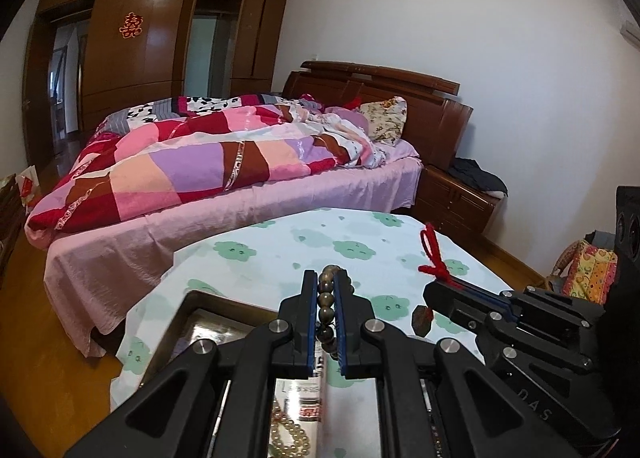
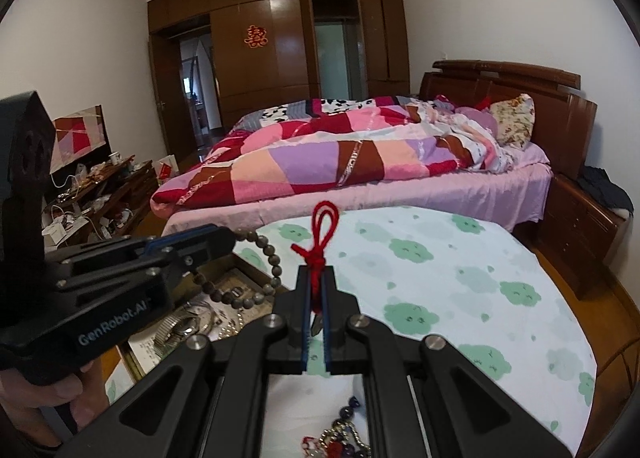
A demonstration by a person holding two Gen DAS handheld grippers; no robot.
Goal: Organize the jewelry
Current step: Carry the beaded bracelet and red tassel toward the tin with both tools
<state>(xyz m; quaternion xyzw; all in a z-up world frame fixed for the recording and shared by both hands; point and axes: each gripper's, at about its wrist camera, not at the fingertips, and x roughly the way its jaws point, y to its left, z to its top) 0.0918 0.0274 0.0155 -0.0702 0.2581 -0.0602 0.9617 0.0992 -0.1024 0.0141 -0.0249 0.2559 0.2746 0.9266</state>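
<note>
My left gripper [image 1: 325, 278] is shut on a brown bead bracelet [image 1: 326, 302] and holds it above the open jewelry box [image 1: 192, 298]. The bracelet [image 2: 272, 258] hangs in a loop from the left gripper [image 2: 228, 238] in the right wrist view. My right gripper [image 2: 316, 272] is shut on a red cord necklace [image 2: 320, 234], whose loop sticks up past the fingertips. In the left wrist view the right gripper [image 1: 430, 292] holds the red cord [image 1: 432, 254], and a brown pendant [image 1: 422, 320] dangles below it.
The box [image 2: 208, 310] lies on a table covered with a green-cloud cloth [image 2: 440, 278] and holds a watch [image 2: 180, 326] and a pearl strand [image 1: 288, 434]. More jewelry [image 2: 340, 438] lies near the table's front. A bed [image 2: 360, 162] stands behind.
</note>
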